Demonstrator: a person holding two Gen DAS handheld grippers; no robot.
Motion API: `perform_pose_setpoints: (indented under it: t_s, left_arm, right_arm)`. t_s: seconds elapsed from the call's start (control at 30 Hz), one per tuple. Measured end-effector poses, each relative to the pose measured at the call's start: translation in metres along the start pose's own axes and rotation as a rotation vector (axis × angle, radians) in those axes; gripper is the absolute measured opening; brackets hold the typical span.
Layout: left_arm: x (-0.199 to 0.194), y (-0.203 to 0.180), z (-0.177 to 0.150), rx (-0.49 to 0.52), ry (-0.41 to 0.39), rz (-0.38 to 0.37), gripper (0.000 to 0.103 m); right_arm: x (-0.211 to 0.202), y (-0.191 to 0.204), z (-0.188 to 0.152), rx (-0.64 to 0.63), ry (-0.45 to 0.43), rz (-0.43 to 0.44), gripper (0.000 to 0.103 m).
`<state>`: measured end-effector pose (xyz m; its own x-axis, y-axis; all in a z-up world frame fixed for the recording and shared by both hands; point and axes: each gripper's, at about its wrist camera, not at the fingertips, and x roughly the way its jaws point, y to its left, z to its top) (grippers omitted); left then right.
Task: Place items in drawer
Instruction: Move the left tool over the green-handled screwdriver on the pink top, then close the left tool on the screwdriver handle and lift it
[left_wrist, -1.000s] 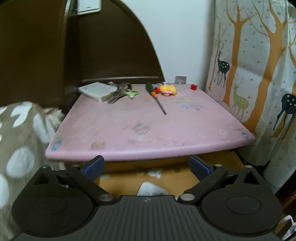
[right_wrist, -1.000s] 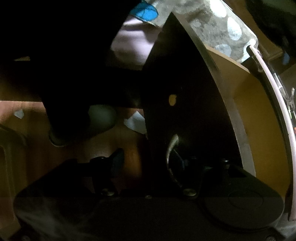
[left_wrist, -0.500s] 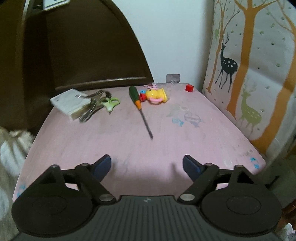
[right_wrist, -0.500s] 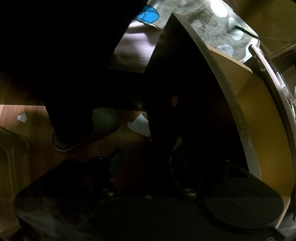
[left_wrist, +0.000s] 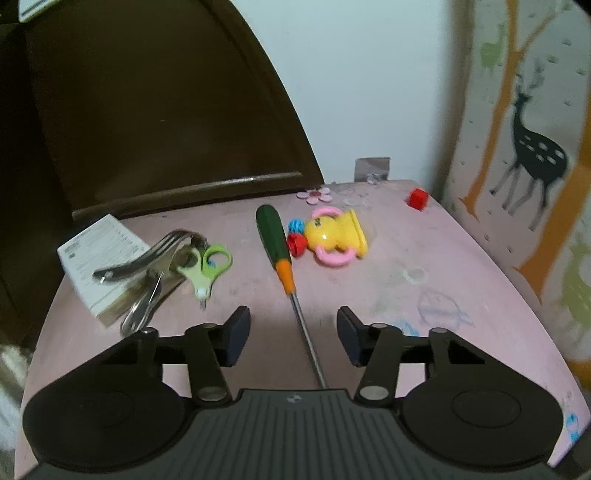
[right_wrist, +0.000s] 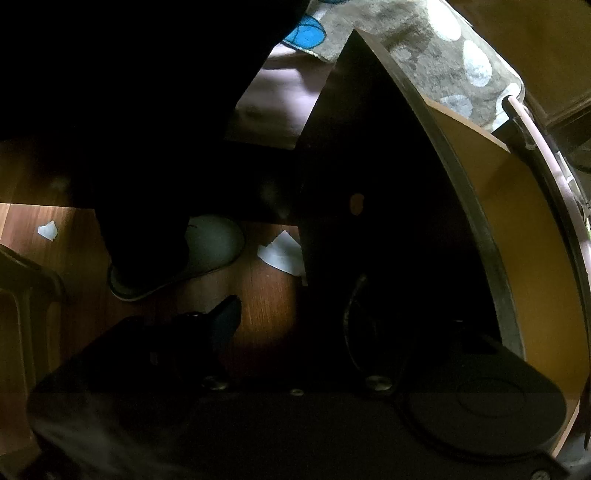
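In the left wrist view a green and orange screwdriver (left_wrist: 286, 273) lies on the pink tabletop (left_wrist: 424, 295), its shaft running between my open left gripper's (left_wrist: 291, 338) fingers. A yellow toy (left_wrist: 334, 236), green scissors (left_wrist: 205, 267), a fork (left_wrist: 147, 258) and a white box (left_wrist: 98, 258) lie behind it. In the right wrist view my right gripper (right_wrist: 295, 325) is at the dark drawer front (right_wrist: 388, 192), with its metal handle (right_wrist: 351, 325) between the fingers. Only the left finger (right_wrist: 225, 317) shows. The drawer's tan inside (right_wrist: 535, 240) shows to the right.
A small red cube (left_wrist: 417, 198) and a flower sticker (left_wrist: 316, 194) sit at the table's back. A dark chair back (left_wrist: 147, 110) stands behind the table, a deer-print curtain (left_wrist: 524, 147) to the right. A slippered foot (right_wrist: 192, 254) and paper scraps (right_wrist: 282, 254) are on the wooden floor.
My left gripper has risen from the table's front edge and moved forward over the tabletop to straddle the screwdriver shaft. The right gripper has stayed at the drawer front.
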<state>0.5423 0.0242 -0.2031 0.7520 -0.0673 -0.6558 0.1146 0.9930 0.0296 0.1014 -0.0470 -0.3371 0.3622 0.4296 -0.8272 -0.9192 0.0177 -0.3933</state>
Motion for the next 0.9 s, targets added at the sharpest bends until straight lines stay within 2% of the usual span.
perform_pose_setpoints:
  t_s: [0.27,0.73,0.8,0.83,0.9]
  left_arm:
    - [0.038,-0.003,0.022,0.044,0.024,0.028,0.035]
    - [0.073,0.004,0.030,0.027,0.071,0.059,0.032]
    - [0.075,0.006,0.032,0.013,0.076,0.052,0.028]
    - [0.075,0.006,0.032,0.010,0.079,0.050,0.020]
    - [0.075,0.007,0.033,0.005,0.086,0.047,0.016]
  right_arm:
    - [-0.001,0.000,-0.001,0.002,-0.020,0.021,0.068]
    - [-0.004,-0.002,-0.001,0.013,-0.035,0.043,0.068]
    - [-0.004,-0.003,-0.002,0.014,-0.036,0.044,0.068]
    - [-0.004,-0.003,-0.002,0.014,-0.036,0.045,0.068]
    - [-0.004,-0.004,-0.001,0.016,-0.035,0.046,0.068]
